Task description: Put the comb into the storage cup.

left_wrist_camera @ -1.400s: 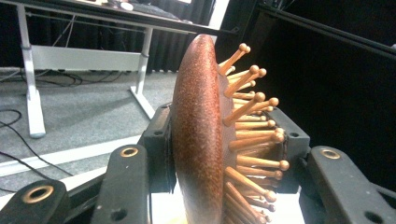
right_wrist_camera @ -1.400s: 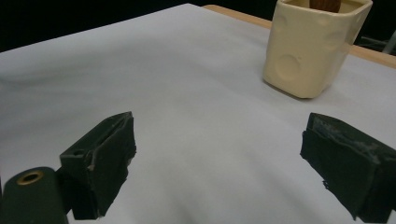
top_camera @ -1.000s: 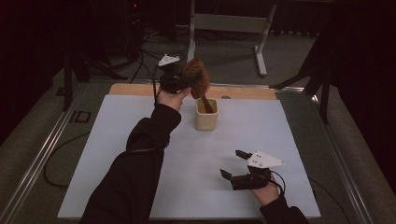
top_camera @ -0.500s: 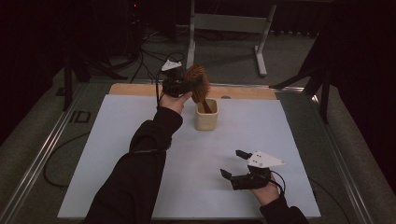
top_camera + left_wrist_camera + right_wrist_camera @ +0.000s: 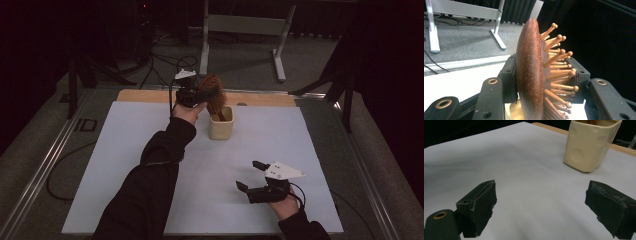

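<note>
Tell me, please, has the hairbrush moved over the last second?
Yes, slightly: the hairbrush in the left tongs has tipped more upright over the cup, handle inside.

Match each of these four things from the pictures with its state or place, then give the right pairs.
Things:
1. hairbrush
2. cream cup
3. left gripper
4. right gripper

States:
A. open, low over the white sheet
B. stands on the white sheet, handle end of the brush inside
C. shut on the brush head
D. clamped between two fingers, bristles to one side

Pairs: 1-D, 2-B, 3-C, 4-A
</note>
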`<state>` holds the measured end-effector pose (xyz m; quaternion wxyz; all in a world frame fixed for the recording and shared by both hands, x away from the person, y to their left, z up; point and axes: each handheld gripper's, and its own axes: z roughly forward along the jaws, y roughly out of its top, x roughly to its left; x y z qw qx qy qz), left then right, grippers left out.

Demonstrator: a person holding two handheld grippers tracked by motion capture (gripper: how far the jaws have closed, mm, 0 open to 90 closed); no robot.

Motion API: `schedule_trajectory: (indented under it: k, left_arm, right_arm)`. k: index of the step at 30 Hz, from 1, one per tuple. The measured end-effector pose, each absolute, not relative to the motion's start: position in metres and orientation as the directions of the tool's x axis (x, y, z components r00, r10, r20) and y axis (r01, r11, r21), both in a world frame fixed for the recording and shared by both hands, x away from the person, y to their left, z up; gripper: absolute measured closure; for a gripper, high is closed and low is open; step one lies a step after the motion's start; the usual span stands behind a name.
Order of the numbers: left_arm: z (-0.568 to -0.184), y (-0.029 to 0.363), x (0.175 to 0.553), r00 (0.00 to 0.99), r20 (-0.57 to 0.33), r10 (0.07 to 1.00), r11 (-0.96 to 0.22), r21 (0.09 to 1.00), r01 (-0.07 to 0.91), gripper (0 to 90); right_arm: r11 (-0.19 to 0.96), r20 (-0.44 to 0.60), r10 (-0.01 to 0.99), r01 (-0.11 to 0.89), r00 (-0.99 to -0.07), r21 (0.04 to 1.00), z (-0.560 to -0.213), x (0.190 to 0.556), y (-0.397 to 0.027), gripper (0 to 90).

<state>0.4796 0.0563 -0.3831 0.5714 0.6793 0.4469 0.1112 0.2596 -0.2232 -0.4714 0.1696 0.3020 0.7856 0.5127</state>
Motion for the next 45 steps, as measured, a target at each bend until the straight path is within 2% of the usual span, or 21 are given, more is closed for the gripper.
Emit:
schedule_trajectory:
  k: [24,37,45]
  left_arm:
    - [-0.397,0.058,0.484,0.568,-0.375,0.733,0.042,0.858,0.512,50.4]
    - [-0.401,0.061,0.486,0.543,-0.386,0.746,0.054,0.848,0.528,41.8]
    - [-0.399,0.065,0.485,0.554,-0.362,0.750,0.027,0.854,0.520,38.6]
  right_arm:
    - [0.290,0.047,0.651,0.305,-0.758,0.907,-0.472,0.260,-0.223,9.5]
    - [0.290,0.048,0.651,0.306,-0.758,0.907,-0.473,0.260,-0.223,9.5]
    - [0.288,0.047,0.649,0.303,-0.759,0.909,-0.472,0.260,-0.224,9.5]
